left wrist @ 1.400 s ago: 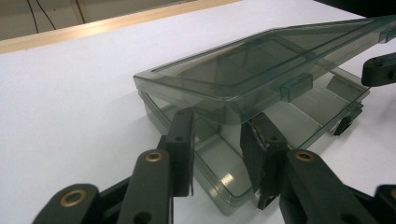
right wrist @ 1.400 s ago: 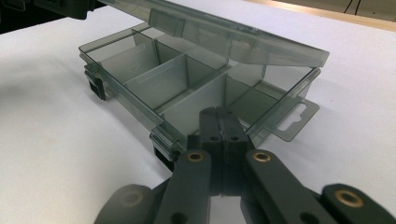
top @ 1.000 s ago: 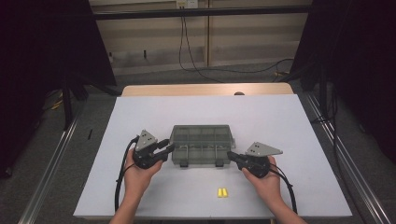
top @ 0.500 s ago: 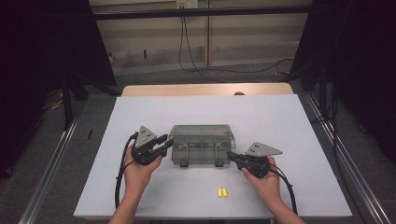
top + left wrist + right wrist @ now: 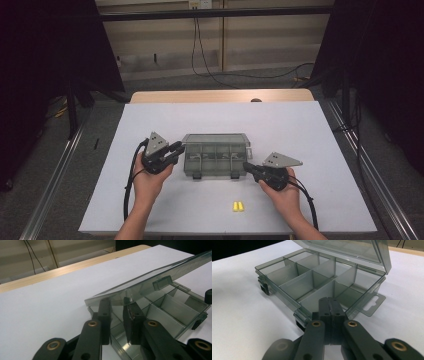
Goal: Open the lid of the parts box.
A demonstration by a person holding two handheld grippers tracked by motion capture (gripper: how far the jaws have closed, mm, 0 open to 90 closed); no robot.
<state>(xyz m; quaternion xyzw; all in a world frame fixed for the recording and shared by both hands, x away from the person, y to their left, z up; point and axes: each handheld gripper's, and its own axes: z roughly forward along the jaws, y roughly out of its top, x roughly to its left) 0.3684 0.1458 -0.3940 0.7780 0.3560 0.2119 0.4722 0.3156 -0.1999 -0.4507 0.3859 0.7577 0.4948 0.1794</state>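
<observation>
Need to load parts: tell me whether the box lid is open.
Partly open: the lid slants above the box, its empty compartments showing.

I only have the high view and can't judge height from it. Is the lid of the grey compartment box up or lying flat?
Observer: It is up. In the left gripper view the lid slopes upward, clear of the box, with the dividers showing beneath it.
Operator: Is the left gripper clamped on that lid?
Observer: Not that I can see. The left gripper has just been closing its jaws. The lid's corner edge crosses the gap at their tips, but the jaws stand well apart and no pad visibly presses on it.
</observation>
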